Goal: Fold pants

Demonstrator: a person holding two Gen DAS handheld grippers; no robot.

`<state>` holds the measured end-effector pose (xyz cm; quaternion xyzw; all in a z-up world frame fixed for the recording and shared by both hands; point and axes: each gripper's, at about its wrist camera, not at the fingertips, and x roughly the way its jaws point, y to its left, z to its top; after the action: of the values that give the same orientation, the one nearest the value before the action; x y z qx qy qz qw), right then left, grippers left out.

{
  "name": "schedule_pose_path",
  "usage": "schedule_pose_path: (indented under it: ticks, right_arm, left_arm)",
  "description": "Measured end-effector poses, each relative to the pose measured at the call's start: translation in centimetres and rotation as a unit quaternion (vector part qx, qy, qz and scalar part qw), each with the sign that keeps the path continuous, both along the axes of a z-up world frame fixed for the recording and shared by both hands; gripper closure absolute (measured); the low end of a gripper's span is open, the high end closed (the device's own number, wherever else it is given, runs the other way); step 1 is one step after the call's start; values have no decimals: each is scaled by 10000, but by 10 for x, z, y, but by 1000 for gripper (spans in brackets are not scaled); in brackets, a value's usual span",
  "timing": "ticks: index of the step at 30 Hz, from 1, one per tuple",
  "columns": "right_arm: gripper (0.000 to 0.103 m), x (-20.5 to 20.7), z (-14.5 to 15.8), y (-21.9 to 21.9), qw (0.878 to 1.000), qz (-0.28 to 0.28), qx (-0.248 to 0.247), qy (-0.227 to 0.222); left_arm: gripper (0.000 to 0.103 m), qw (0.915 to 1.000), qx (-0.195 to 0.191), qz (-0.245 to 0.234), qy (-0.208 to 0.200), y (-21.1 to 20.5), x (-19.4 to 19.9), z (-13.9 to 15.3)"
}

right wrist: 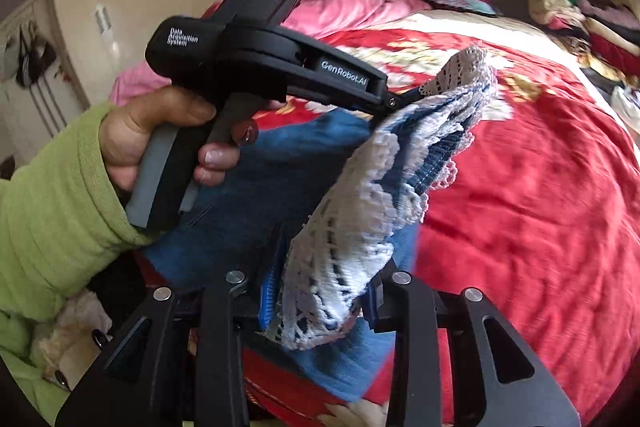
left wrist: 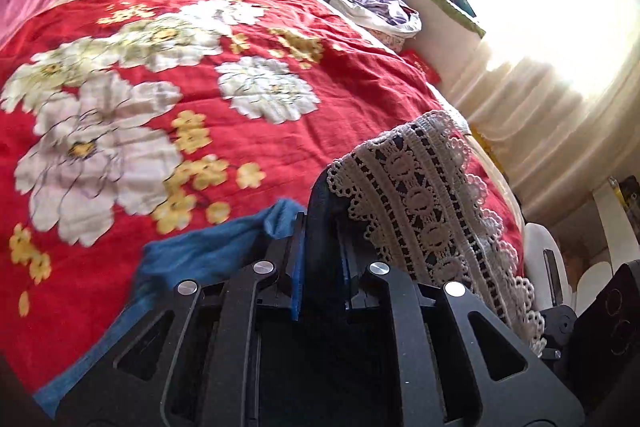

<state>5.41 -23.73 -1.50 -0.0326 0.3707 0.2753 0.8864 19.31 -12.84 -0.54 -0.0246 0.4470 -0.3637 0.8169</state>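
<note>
Both grippers pinch the lace-trimmed hem of the blue pants (right wrist: pixel 280 187), lifted above the red floral bedspread (left wrist: pixel 248 131): the left gripper (left wrist: pixel 320 247) and right gripper (right wrist: pixel 320 291) are each closed on fabric. Folding looks barely begun, with no finished fold visible. The left gripper's body reads "Data Acquisition System" and "GenRobot.AI".

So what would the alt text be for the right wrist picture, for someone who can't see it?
The right gripper clamps the lace-trimmed blue pants, held above a red floral bedspread. Opposite, the person's left hand, in a green sleeve, holds the left gripper, which pinches the same lace edge higher up.
</note>
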Motion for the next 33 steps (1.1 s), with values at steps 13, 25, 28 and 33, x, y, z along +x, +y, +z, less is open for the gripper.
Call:
schedule_pose_path:
  ticks: [13, 25, 28, 33]
  right_arm:
    - [70, -20, -28, 109, 9894, 1109, -939, 9]
    - [53, -48, -6, 87, 9937, 874, -703, 29]
    - [53, -62, -11, 84, 9938, 860, -696, 89]
    - [53, -74, -23, 96, 9909, 1050, -832, -93]
  left_arm:
    - [54, 9709, -929, 2187, 295, 194, -39, -10]
    - [25, 9819, -811, 1679, 331, 150, -59, -10]
    - [21, 9830, -685, 1678, 296, 142, -57, -13]
    - [20, 9799, -526, 1882, 415, 138, -48, -23]
